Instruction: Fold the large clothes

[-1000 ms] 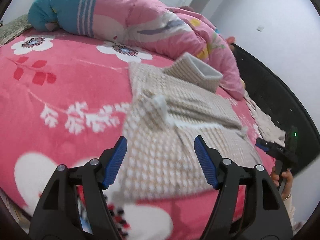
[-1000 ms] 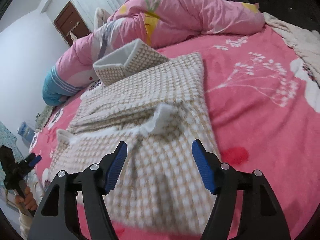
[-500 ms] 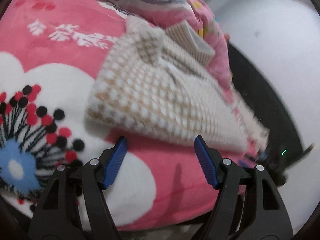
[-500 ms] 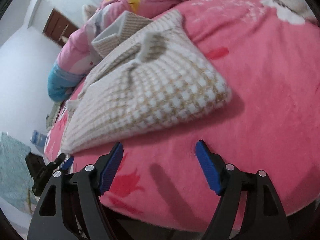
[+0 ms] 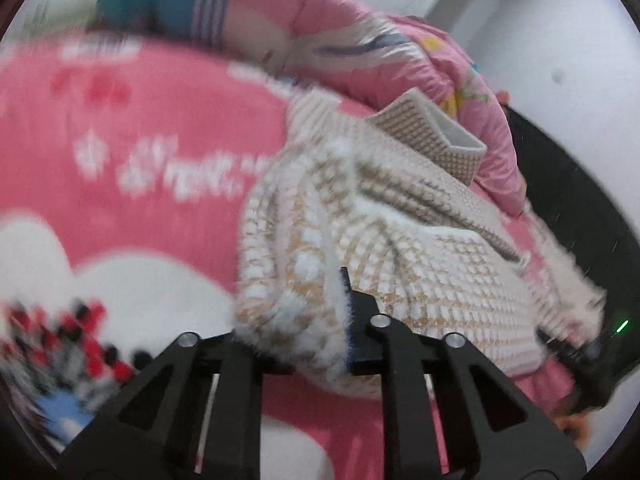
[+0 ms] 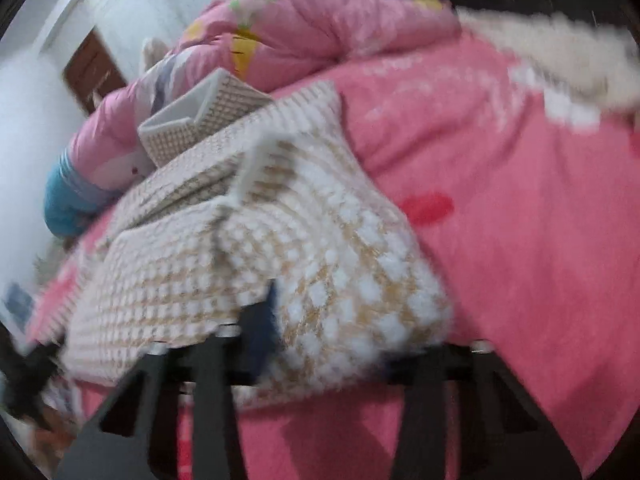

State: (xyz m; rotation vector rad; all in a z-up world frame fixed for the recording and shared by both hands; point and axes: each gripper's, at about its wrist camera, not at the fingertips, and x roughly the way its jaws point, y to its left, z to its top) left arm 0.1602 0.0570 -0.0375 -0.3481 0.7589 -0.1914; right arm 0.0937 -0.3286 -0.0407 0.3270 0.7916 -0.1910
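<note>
We have the sweater [image 5: 400, 248] lying on the pink bed [image 5: 120, 168], part-folded, its near hem at the bed's edge and its long axis running away from us toward the quilt [image 5: 360, 52]. Our left gripper [image 5: 316, 320] is closing on the hem's left corner, with knit bunched between the jaws. Our right gripper [image 6: 328, 320] is closing on the right corner likewise, fabric spilling over its fingers. Both corners sit right at the tools, so neither hand leads. We judge the fold should carry the hem straight away, up along that axis.
</note>
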